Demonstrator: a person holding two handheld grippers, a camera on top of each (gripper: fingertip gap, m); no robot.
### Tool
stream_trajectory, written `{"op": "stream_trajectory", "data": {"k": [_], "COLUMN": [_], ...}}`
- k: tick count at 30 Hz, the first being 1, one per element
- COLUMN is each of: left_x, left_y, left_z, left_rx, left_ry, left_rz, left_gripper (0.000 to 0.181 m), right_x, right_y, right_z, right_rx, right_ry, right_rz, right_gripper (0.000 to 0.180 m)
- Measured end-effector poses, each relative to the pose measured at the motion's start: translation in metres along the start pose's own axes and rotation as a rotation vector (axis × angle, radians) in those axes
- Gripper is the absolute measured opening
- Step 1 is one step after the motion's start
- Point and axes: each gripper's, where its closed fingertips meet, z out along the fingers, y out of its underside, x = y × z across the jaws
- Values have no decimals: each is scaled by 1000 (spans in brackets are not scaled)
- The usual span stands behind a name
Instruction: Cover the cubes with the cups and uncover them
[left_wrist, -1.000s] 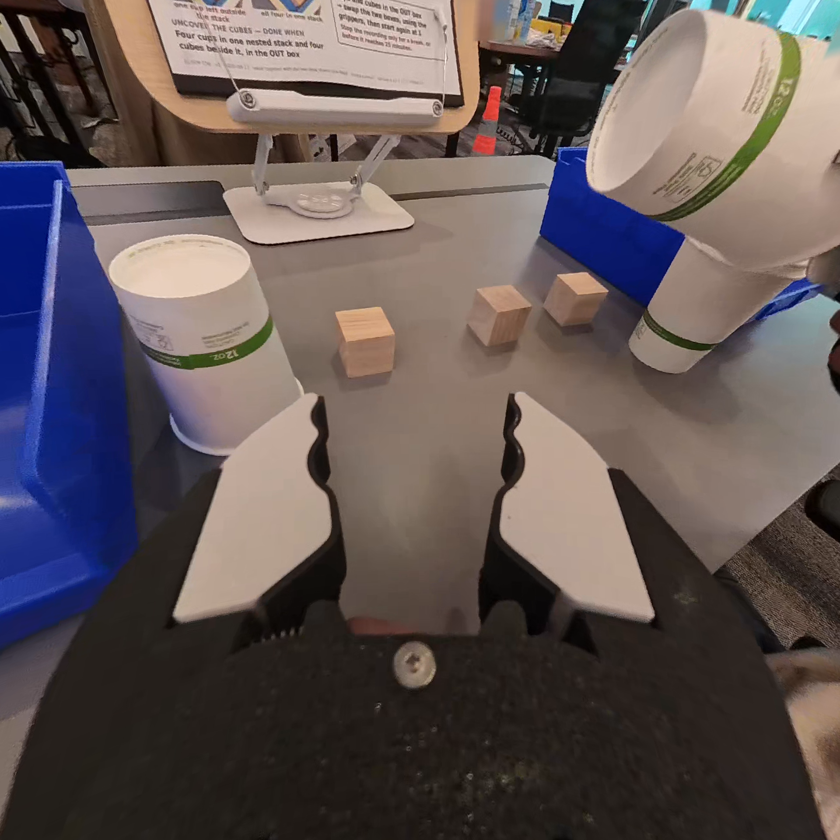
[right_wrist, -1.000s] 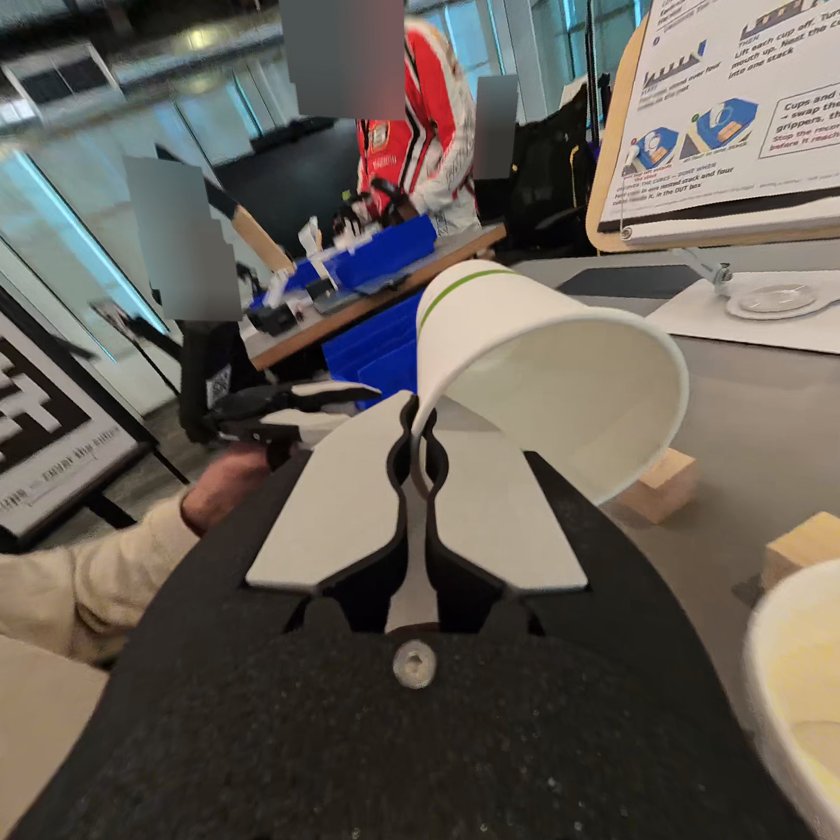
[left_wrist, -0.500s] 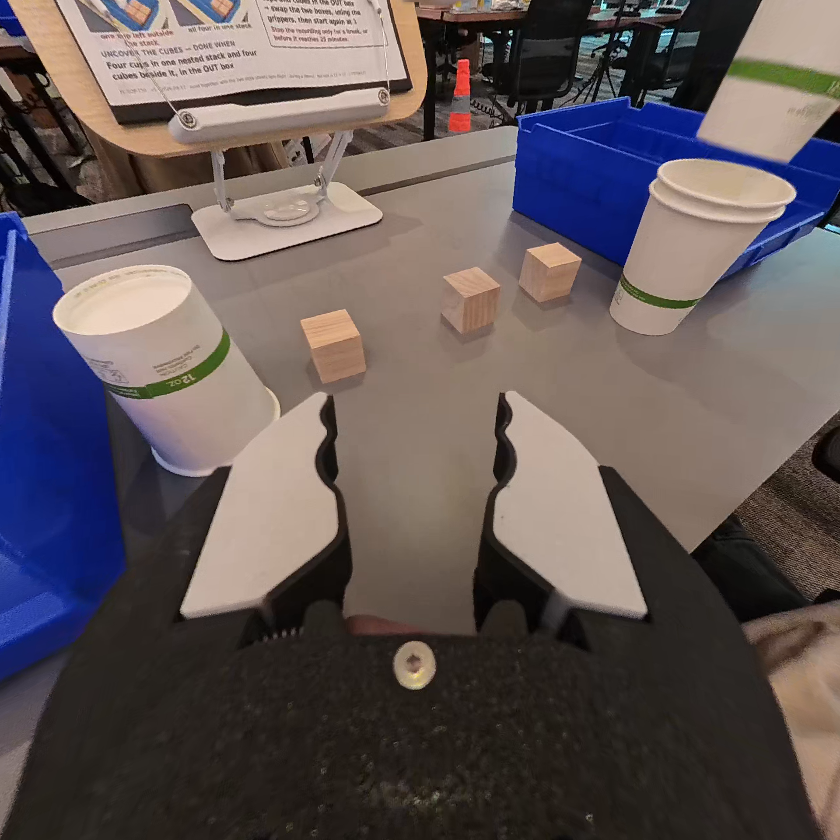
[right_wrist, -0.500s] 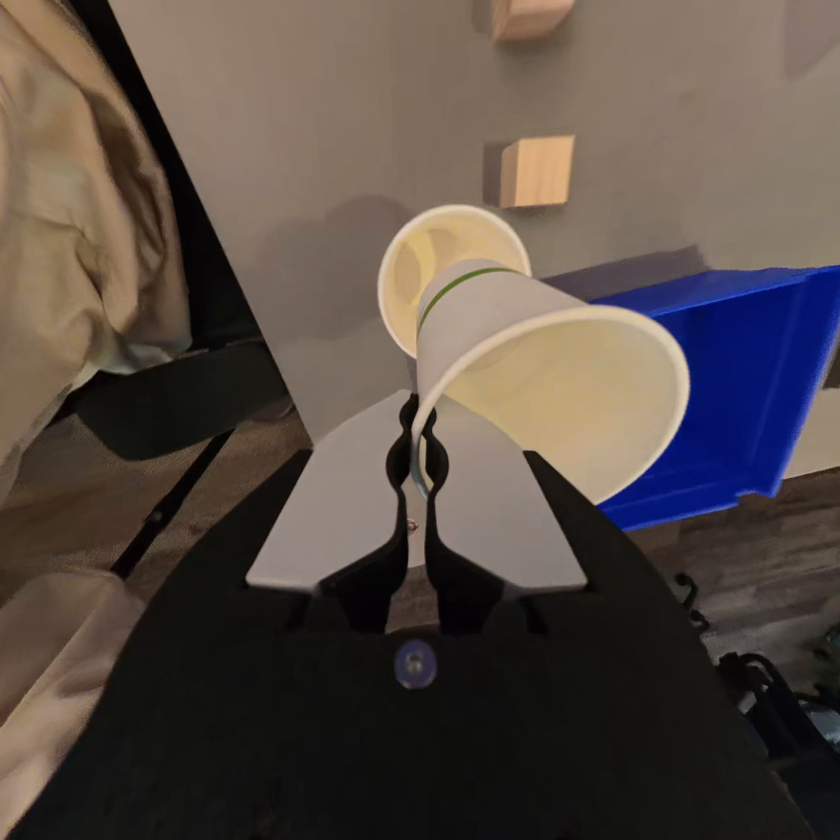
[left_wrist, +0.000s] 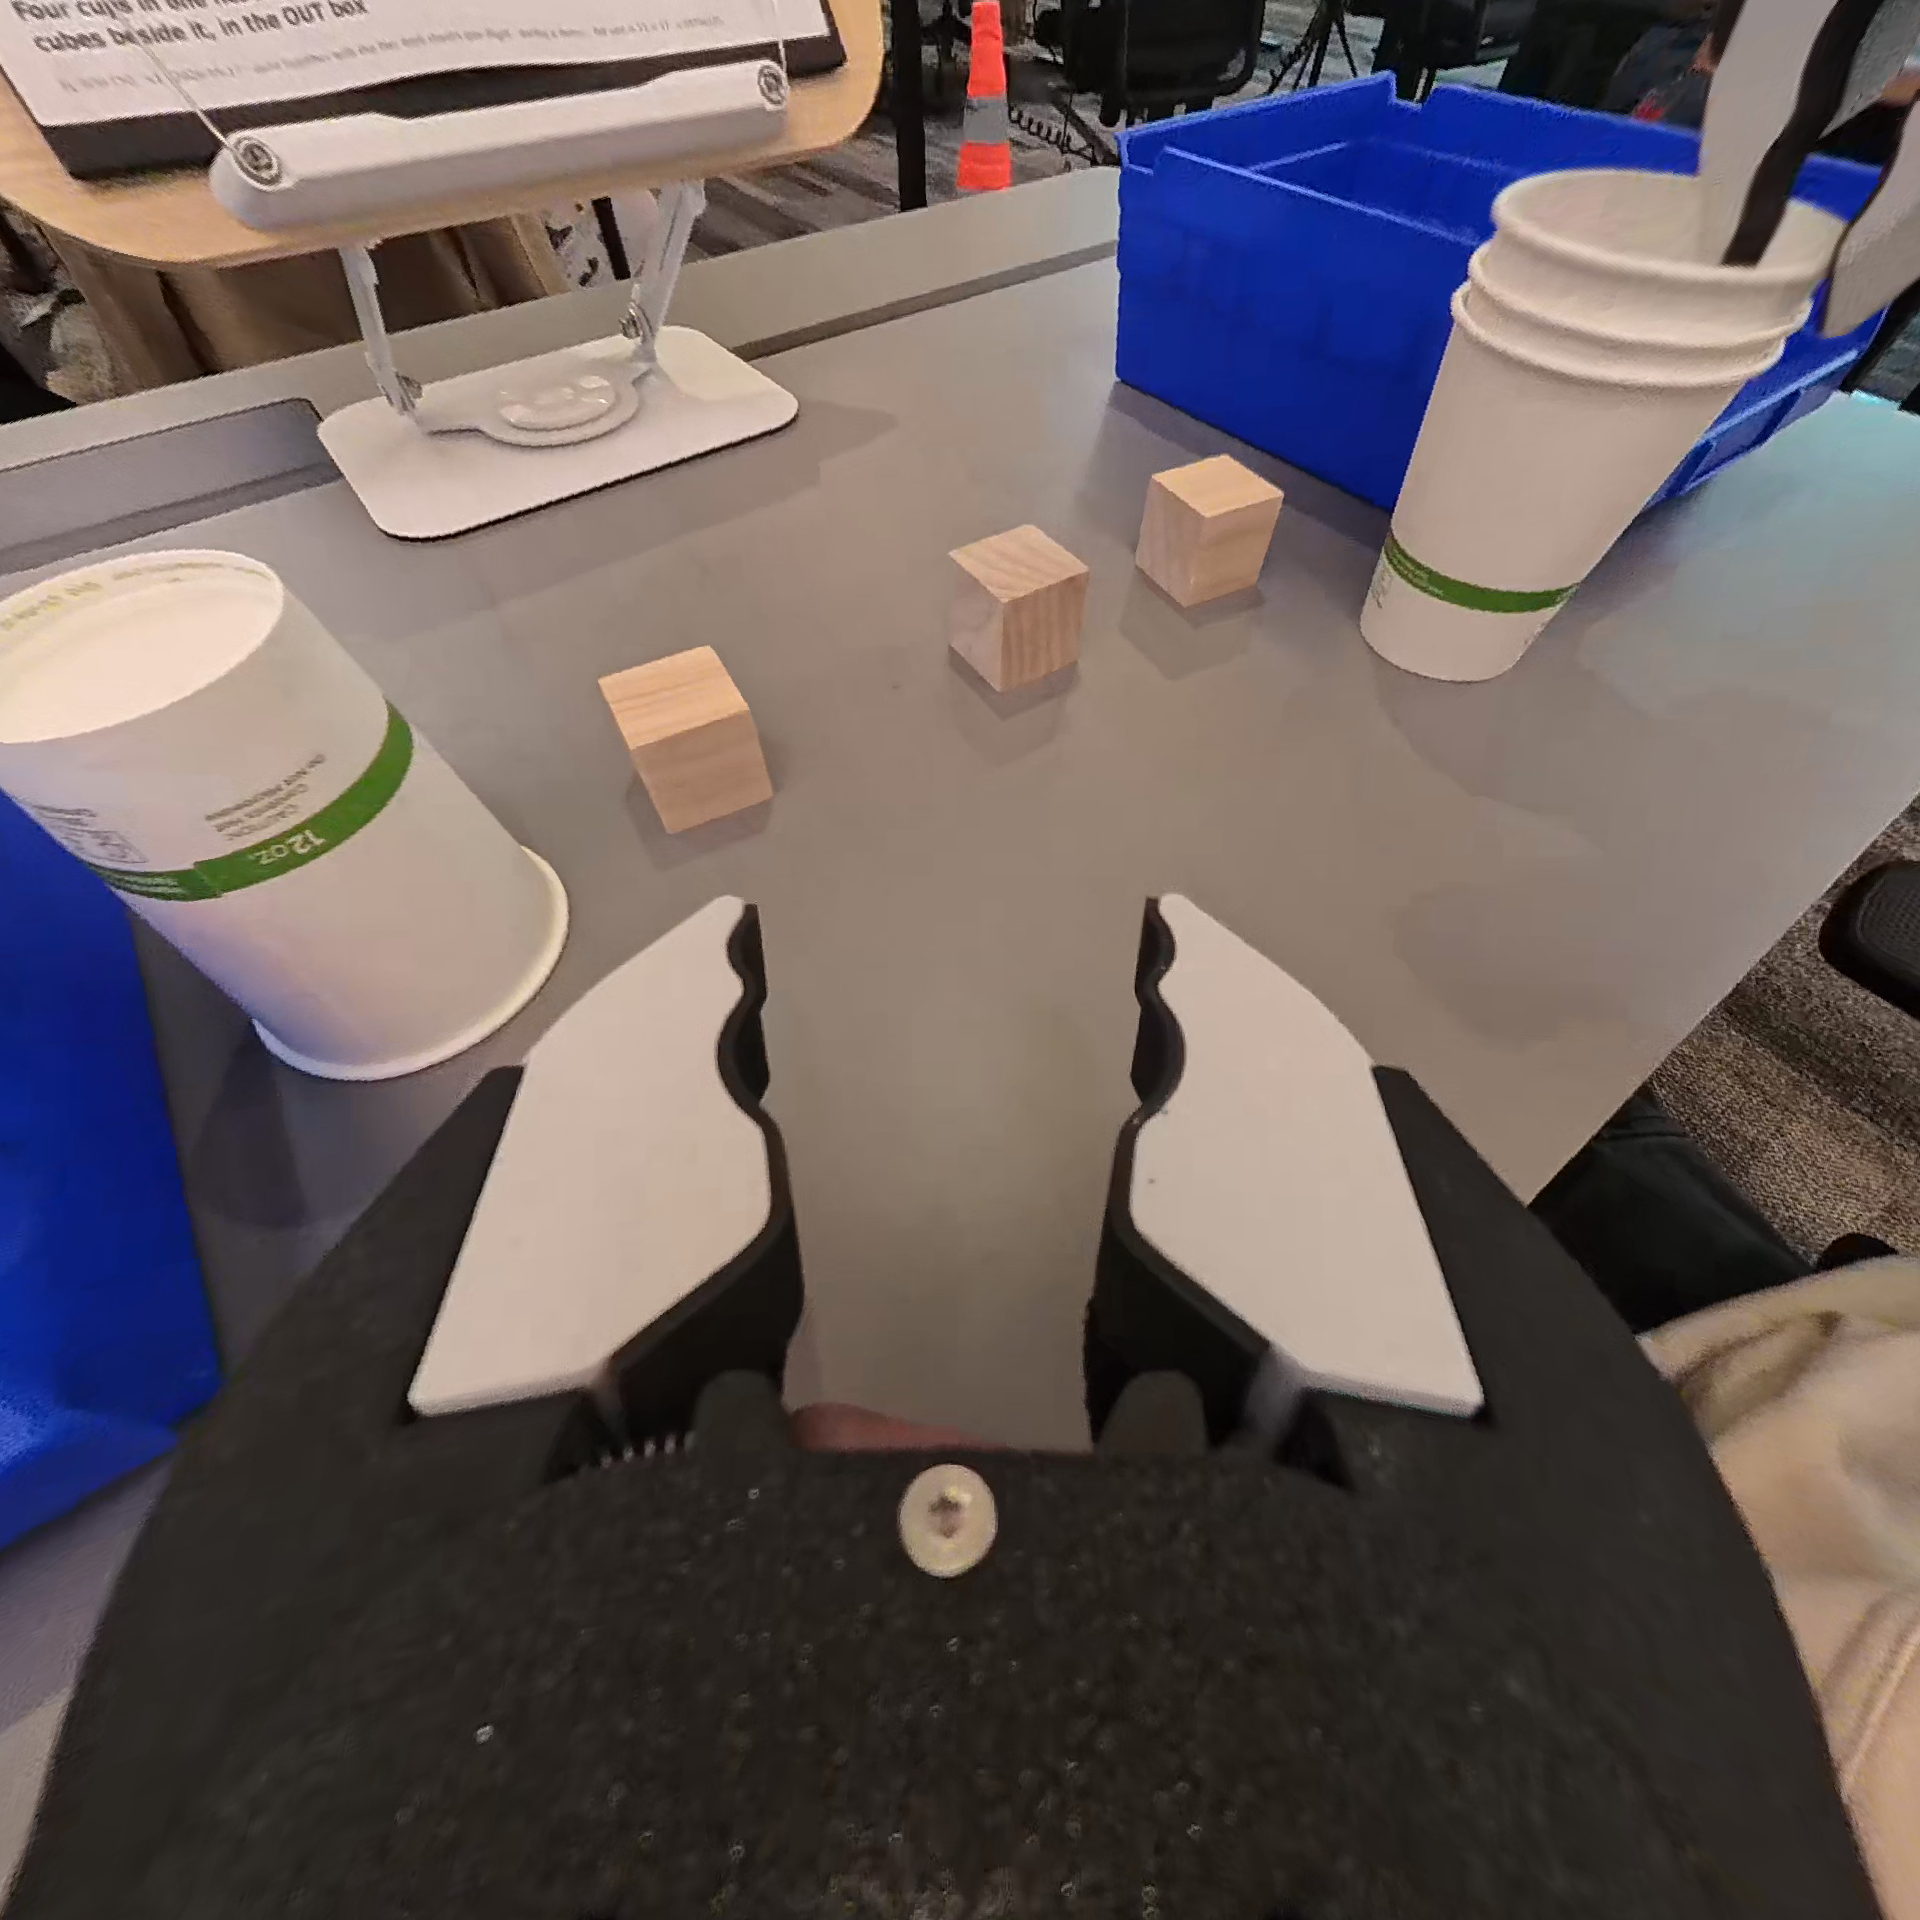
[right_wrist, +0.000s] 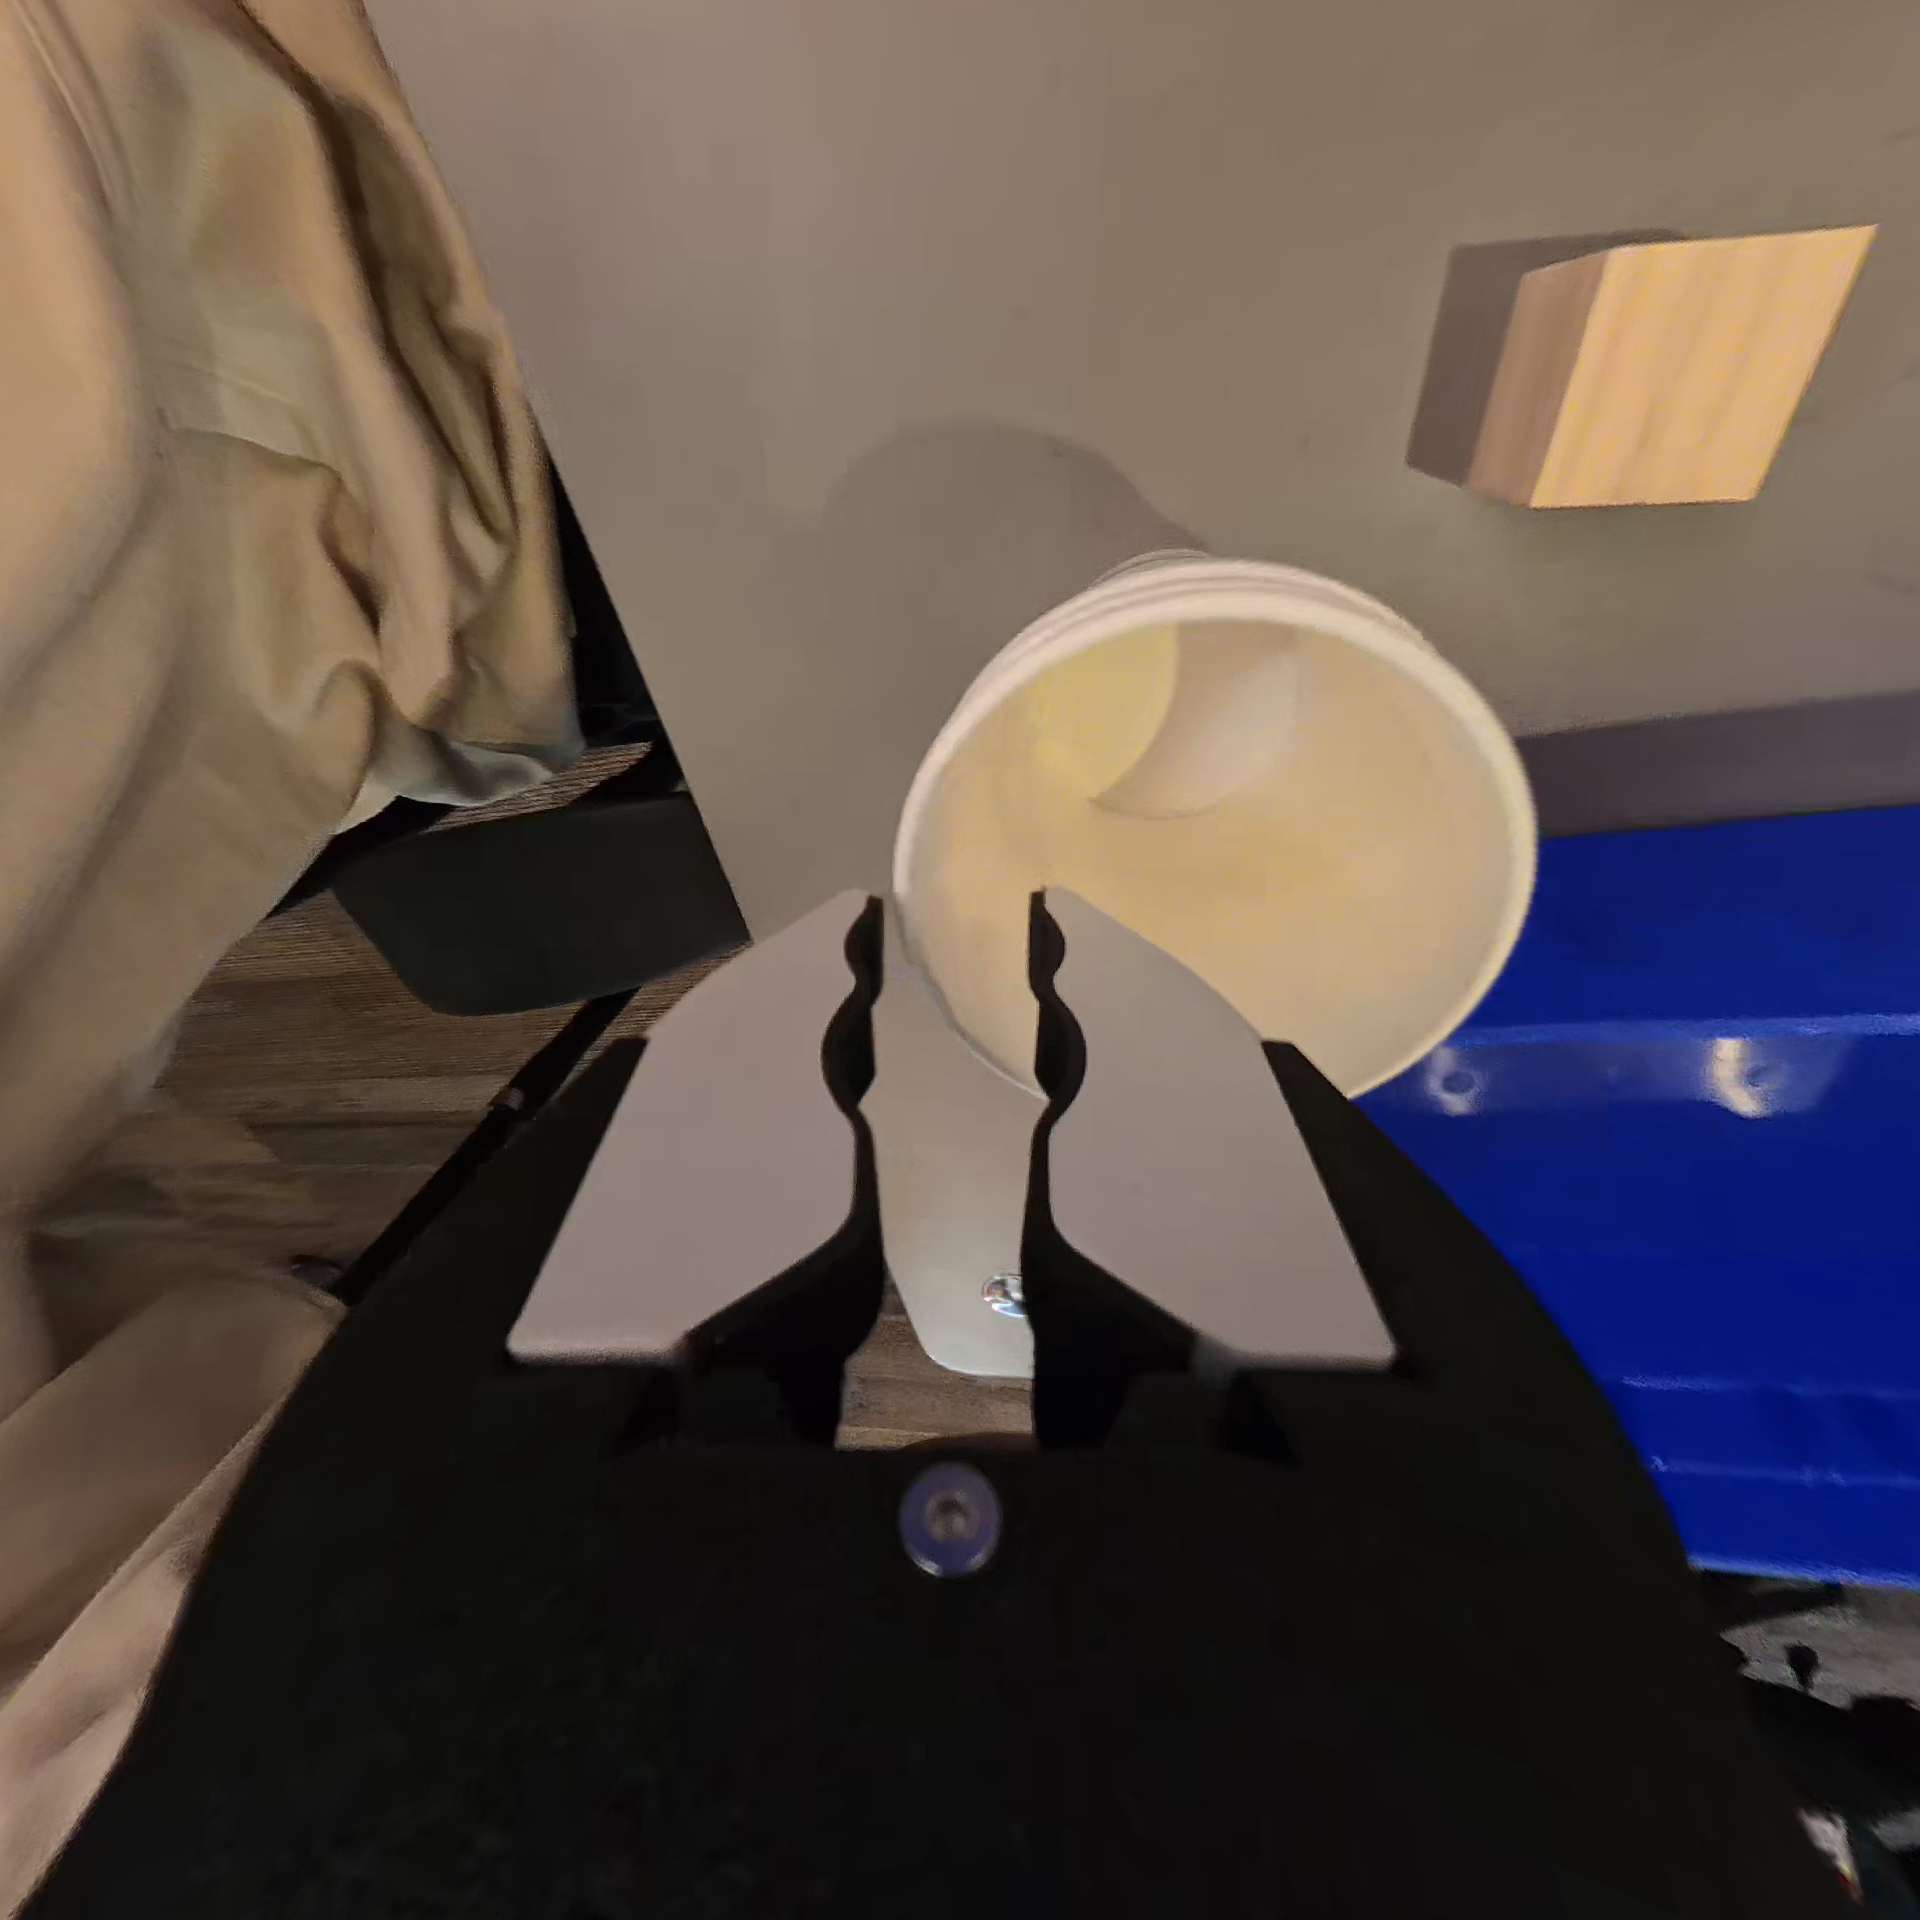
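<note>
Fingers of the left gripper (left_wrist: 945, 920) stand well apart over the bare grey table (left_wrist: 1039, 935), holding nothing. Just beyond its left finger, an upside-down paper cup (left_wrist: 260, 821) with a green band rests mouth down, beside a blue bin (left_wrist: 73, 1143) at the left edge. Farther out, 3 wooden cubes lie uncovered in a loose row: the nearest cube (left_wrist: 688, 738), the middle cube (left_wrist: 1018, 606) and the far cube (left_wrist: 1207, 528), each apart from the others. Right of the far cube stands an upright stack of 3 nested cups (left_wrist: 1558, 436), just in front of a second blue bin (left_wrist: 1351, 270). The right gripper (right_wrist: 956, 914) points down at that stack (right_wrist: 1226, 831); its jaws are parted, with the rim of the top cup between them and 1 finger reaching inside the cup. At the back sits a white stand (left_wrist: 561, 416) carrying an instruction board (left_wrist: 416, 94).
</note>
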Motion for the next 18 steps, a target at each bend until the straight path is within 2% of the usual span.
{"op": "stream_trajectory", "data": {"k": [1, 5, 7, 9, 11, 13, 15, 18], "left_x": [1, 2, -2, -7, -16, -28, -39, -55], "left_y": [1, 6, 6, 5, 3, 2, 3, 12], "left_z": [1, 3, 4, 3, 0, -2, -4, -5], "left_rx": [-3, -24, -24, -16, 0, 12, 12, -14], "left_ry": [1, -4, -17, -32, -64, -107, -151, -212], "left_rz": [7, 25, 18, -4, -33, -56, -72, -96], "left_gripper": [69, 69, 69, 69, 70, 72, 74, 76], "right_x": [-1, -5, -5, -10, -26, -49, -68, -89], "right_y": [1, -1, -17, -46, -80, -107, -126, -155], "right_z": [2, -4, -29, -64, -97, -107, -79, -15], "right_rx": [1, 50, 200, 461, 814, 1180, 1386, 1478], "right_ry": [-15, -17, 81, 248, 392, 431, 362, 226], "right_rz": [3, 8, -5, -39, -55, 4, 86, 155], "right_gripper": [29, 37, 42, 49, 56, 56, 52, 53]}}
